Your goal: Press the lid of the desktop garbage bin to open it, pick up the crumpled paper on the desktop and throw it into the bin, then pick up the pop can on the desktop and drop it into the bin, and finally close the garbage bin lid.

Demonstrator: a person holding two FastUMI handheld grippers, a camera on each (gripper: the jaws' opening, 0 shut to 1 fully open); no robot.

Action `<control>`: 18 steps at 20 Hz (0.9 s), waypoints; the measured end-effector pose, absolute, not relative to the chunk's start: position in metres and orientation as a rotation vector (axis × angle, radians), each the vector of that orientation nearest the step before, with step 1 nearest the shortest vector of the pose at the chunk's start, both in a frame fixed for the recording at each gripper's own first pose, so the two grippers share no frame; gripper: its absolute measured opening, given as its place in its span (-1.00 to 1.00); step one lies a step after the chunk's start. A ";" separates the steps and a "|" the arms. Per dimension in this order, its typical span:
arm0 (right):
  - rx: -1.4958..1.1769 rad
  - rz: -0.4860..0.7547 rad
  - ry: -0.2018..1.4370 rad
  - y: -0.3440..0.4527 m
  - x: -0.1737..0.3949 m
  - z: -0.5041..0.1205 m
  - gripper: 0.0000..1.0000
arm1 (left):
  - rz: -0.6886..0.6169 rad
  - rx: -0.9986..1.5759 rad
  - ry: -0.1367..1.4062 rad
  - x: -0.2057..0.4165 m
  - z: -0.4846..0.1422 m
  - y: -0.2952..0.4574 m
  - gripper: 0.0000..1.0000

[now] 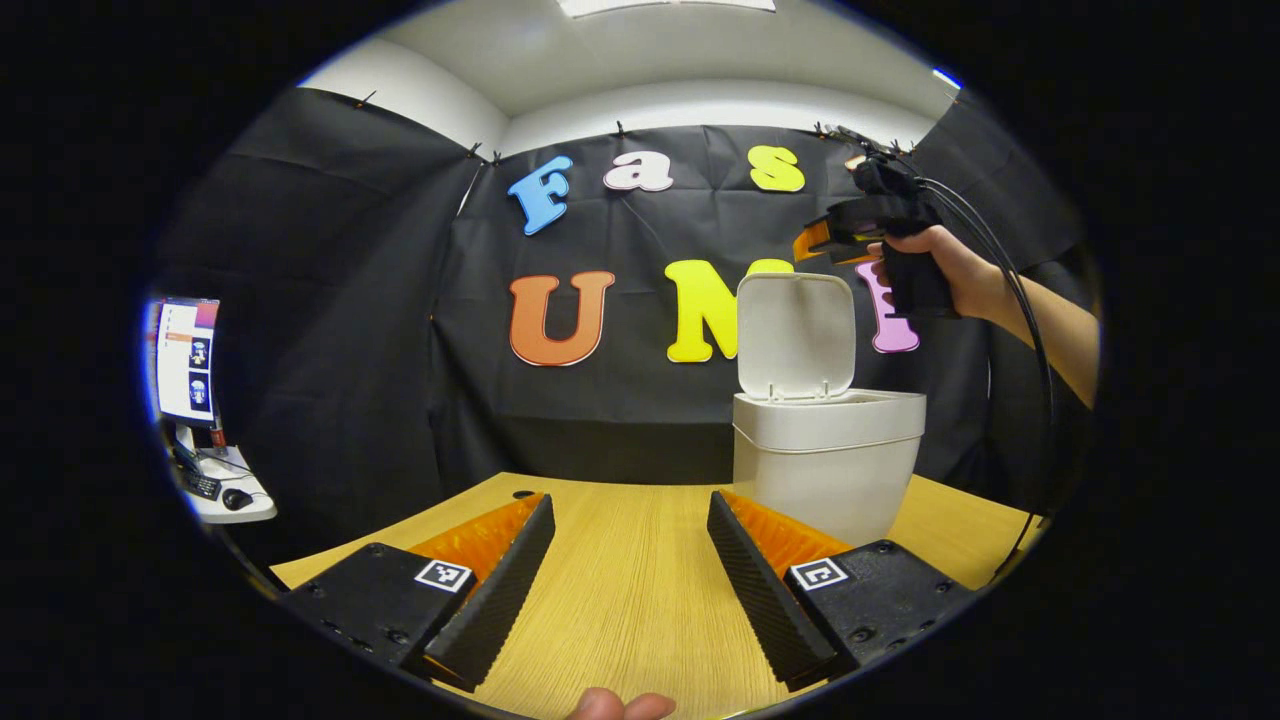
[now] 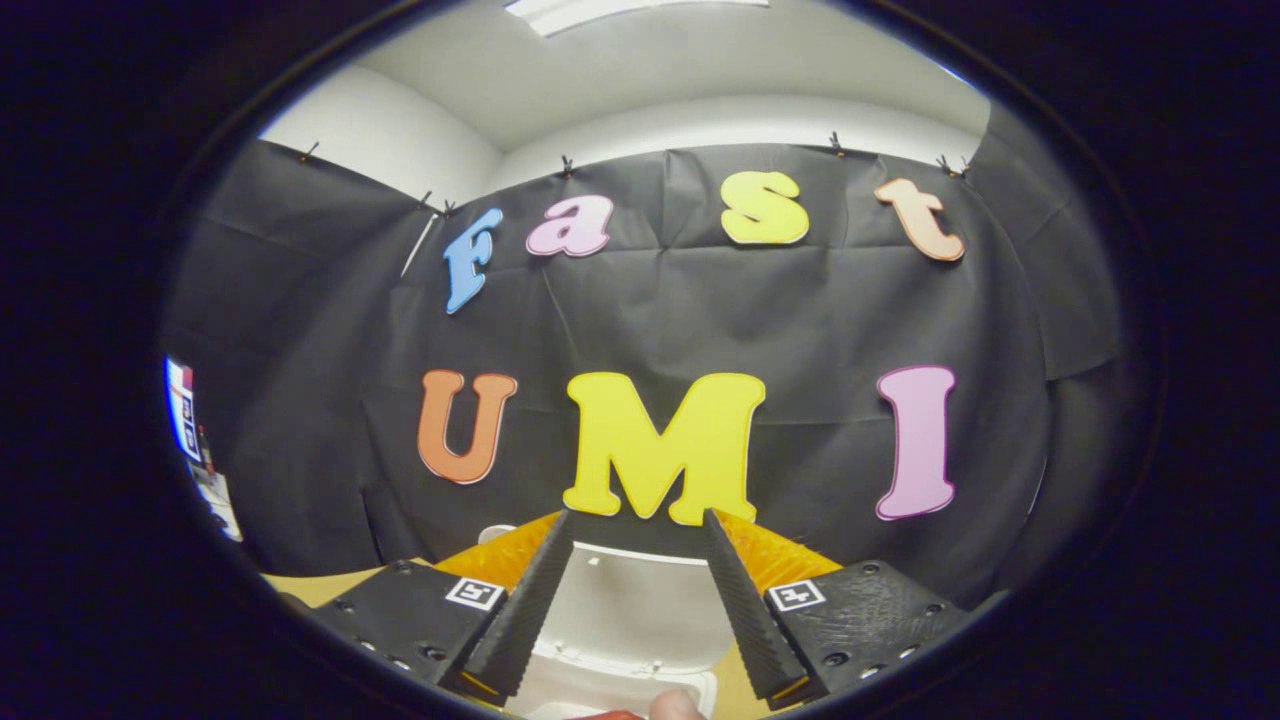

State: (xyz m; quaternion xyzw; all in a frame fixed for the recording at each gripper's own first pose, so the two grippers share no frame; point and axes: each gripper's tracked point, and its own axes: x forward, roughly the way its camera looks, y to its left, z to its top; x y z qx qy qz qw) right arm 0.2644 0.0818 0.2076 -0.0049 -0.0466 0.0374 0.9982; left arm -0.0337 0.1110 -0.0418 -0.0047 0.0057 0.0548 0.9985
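The white desktop bin (image 1: 835, 460) stands on the wooden table (image 1: 640, 580), right of centre, with its lid (image 1: 795, 335) swung upright. My left gripper (image 1: 630, 500) hovers low over the table, open, with nothing between its fingers and the bin just beyond its right finger. A hand holds my right gripper (image 1: 825, 240) high above the bin, just over the raised lid's top edge. In the right gripper view, that gripper (image 2: 638, 518) is open and empty, and the lid (image 2: 630, 605) lies below its fingers.
A side desk with a monitor (image 1: 188, 360), a keyboard and a mouse (image 1: 236, 497) sits off to the far left. The black cloth wall closes the back of the table. A cable (image 1: 1010, 290) hangs from the right gripper past the person's forearm.
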 end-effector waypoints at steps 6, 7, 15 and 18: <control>0.026 0.069 -0.059 0.085 0.293 0.202 0.60 | 0.114 -0.030 -0.003 -0.030 -0.032 0.114 0.99; 0.036 0.068 -0.052 0.085 0.295 0.201 0.60 | 0.113 -0.028 -0.002 -0.030 -0.031 0.114 0.99; 0.066 0.078 -0.001 0.086 0.295 0.192 0.67 | 0.110 -0.028 0.015 -0.028 -0.036 0.113 0.99; 0.074 0.086 0.015 0.087 0.285 0.189 0.69 | 0.111 -0.027 0.012 -0.028 -0.035 0.111 0.99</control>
